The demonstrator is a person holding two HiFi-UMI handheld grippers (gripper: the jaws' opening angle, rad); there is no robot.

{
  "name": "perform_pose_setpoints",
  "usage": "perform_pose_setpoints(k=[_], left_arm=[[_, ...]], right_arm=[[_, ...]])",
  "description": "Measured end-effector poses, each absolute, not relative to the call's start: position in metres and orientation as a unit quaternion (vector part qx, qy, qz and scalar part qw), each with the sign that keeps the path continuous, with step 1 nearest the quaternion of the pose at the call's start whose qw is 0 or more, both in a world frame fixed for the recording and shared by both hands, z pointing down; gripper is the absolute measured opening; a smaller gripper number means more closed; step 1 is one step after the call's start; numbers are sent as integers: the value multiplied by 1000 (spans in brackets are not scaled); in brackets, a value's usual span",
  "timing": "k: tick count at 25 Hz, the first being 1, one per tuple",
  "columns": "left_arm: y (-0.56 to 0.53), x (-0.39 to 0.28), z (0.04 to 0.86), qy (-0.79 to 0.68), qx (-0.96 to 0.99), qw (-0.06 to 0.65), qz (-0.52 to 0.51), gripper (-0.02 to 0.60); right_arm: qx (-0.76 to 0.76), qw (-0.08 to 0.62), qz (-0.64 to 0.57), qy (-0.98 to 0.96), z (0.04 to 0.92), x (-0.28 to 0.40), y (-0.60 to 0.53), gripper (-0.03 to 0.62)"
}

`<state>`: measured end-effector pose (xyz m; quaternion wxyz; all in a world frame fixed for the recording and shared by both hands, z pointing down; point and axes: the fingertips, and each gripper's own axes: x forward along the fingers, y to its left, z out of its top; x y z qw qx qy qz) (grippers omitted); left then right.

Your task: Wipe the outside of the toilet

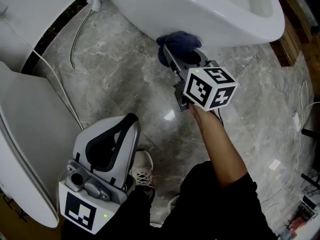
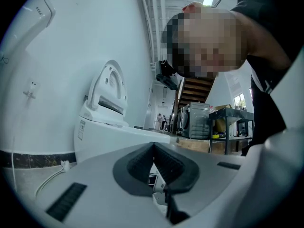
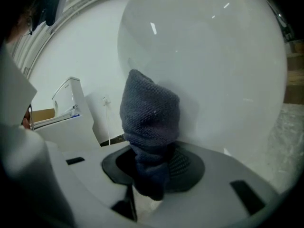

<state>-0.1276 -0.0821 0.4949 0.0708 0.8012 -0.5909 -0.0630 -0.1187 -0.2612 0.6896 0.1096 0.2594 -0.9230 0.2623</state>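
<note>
The white toilet bowl (image 1: pixel 200 9) fills the top of the head view, and its curved outer wall (image 3: pixel 213 70) fills the right gripper view. My right gripper (image 1: pixel 172 51) is shut on a dark blue cloth (image 1: pixel 179 40), which presses against the underside of the bowl. In the right gripper view the cloth (image 3: pixel 149 113) stands bunched up out of the jaws of my right gripper (image 3: pixel 152 167) and touches the porcelain. My left gripper (image 1: pixel 129 120) hangs low at the bottom left, near the person's leg, shut and holding nothing. It (image 2: pixel 154 148) points away across the room at a toilet (image 2: pixel 118 139).
A large white fixture (image 1: pixel 25 134) lines the left side. A white cable (image 1: pixel 55 84) and a thin hose (image 1: pixel 75 39) lie on the grey marble floor (image 1: pixel 130 79). The person's shoe (image 1: pixel 142 169) stands beside my left gripper. A wooden edge (image 1: pixel 290 44) and loose wires (image 1: pixel 302 114) are at the right.
</note>
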Motion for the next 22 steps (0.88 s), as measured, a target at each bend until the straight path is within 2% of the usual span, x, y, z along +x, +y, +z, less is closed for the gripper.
perform_pose_setpoints(k=[22], left_arm=[[-86, -154, 509, -601, 792, 82, -67, 10]], right_arm=[[287, 174, 302, -892, 796, -131, -275, 120]])
